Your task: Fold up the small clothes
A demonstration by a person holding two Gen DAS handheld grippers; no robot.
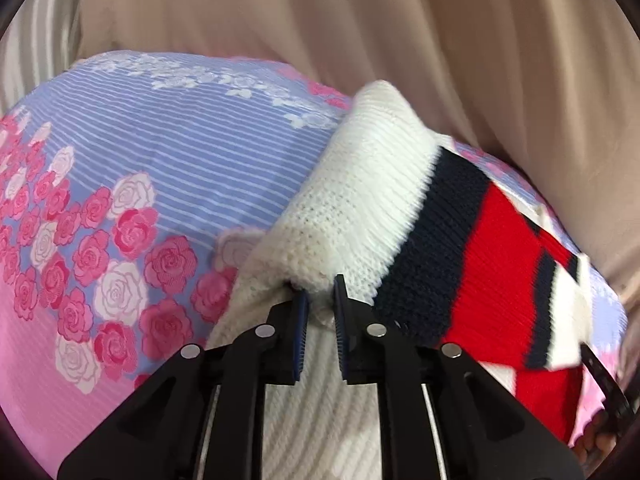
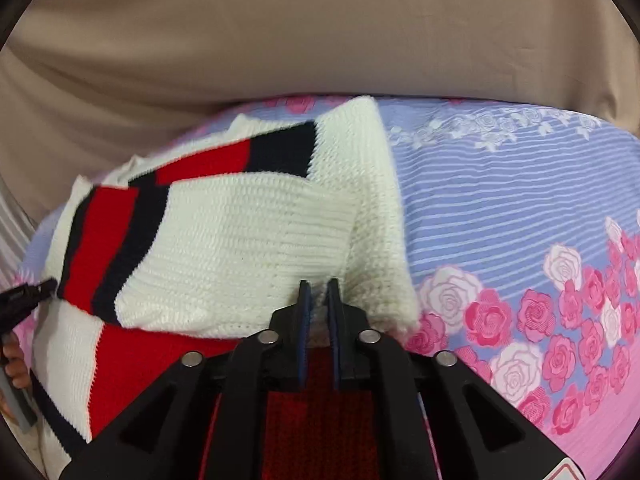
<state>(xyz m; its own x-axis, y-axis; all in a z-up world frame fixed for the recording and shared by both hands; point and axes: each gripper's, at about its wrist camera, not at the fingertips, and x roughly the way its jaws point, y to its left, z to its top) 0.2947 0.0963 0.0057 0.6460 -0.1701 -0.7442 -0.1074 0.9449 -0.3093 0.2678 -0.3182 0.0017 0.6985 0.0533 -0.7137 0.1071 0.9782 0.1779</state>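
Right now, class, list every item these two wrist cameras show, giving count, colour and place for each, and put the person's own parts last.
Knitted sweater: one, white with red and navy stripes, partly folded on the bed, a sleeve laid across the body.
Floral bed sheet: one, lilac-striped and pink with pink and white roses, spread under the sweater.
Draped cloth: one, beige, hanging behind the bed.
Left gripper: one, black with blue pads, shut on a white edge of the sweater.
Right gripper: one, black with blue pads, shut on the sweater's near edge.
Hand: one, partly visible at the right wrist view's left edge, holding the left gripper.
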